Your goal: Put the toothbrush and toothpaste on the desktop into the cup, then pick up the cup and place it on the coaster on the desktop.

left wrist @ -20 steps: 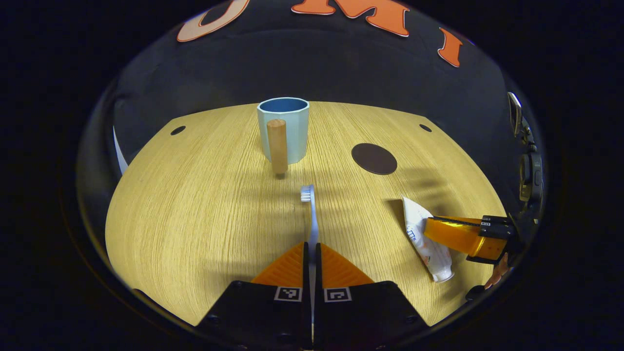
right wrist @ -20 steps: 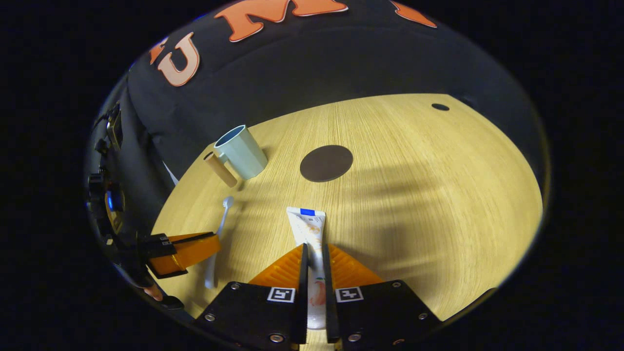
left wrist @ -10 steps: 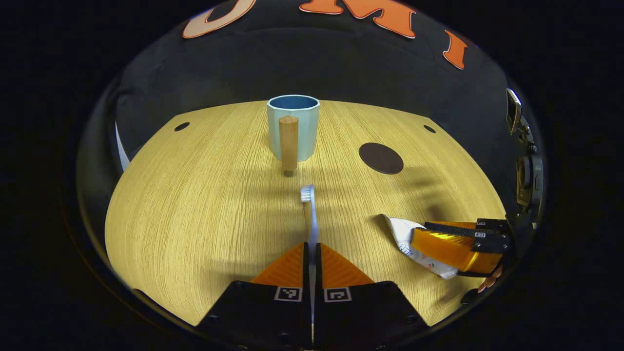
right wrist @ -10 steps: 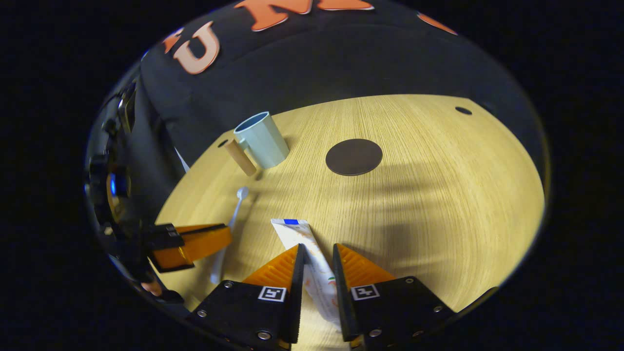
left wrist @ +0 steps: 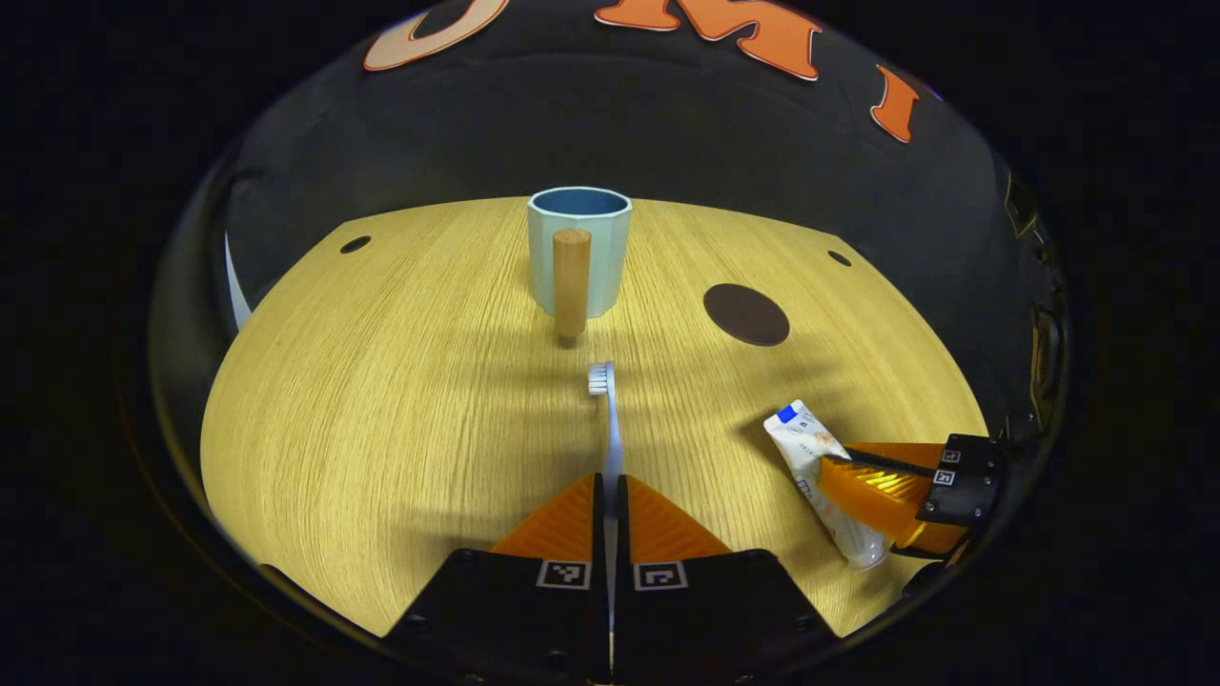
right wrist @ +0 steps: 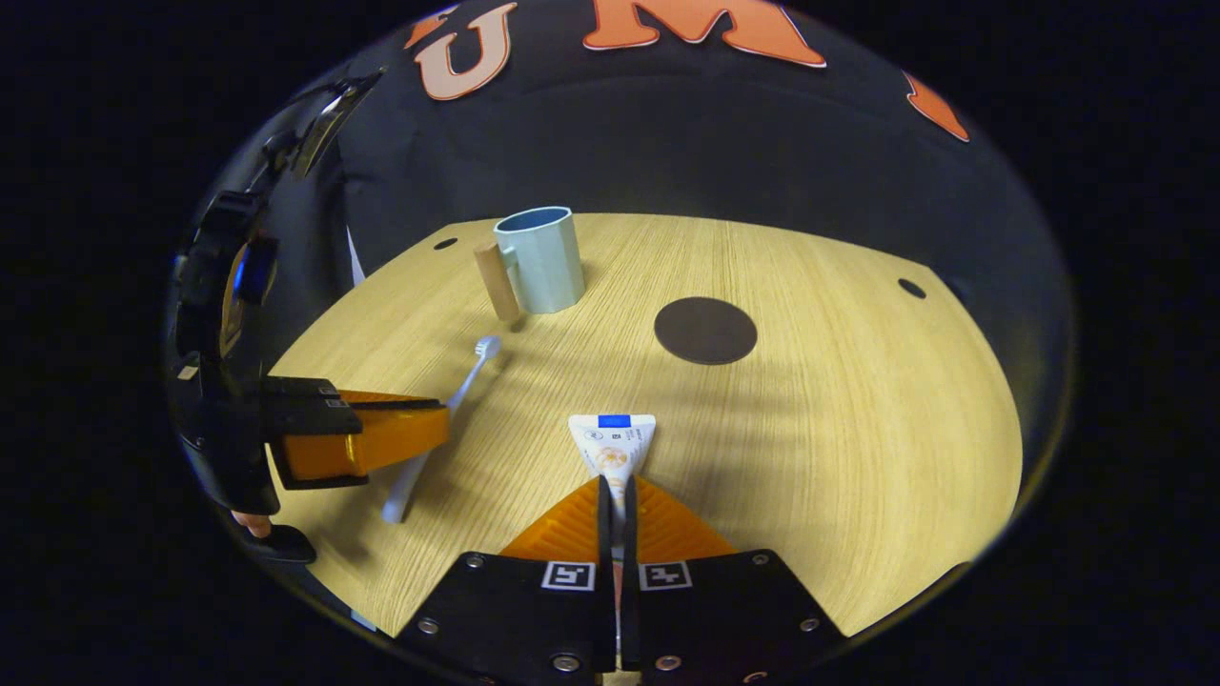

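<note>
A light wooden bench (left wrist: 381, 400) with fine straight grain runs across the booth, its far edge meeting a black cloth wall (left wrist: 591, 124) that hangs behind it. Small dark round holes (left wrist: 355, 245) sit near the bench's far corners. Light falls brightly on the wood from above, and soft, broad shadows (right wrist: 810, 419) lie across its surface. The cloth stays dim and folds gently.

The surface (left wrist: 381, 381) was brightly and evenly lit from above, while the cloth wall behind stayed dim. Soft, broad shadows crossed the wood in both views, darkest near the coaster (right wrist: 705, 330). Fisheye distortion bowed the surface's edges. Focus was sharp at centre, softer toward the rim.
</note>
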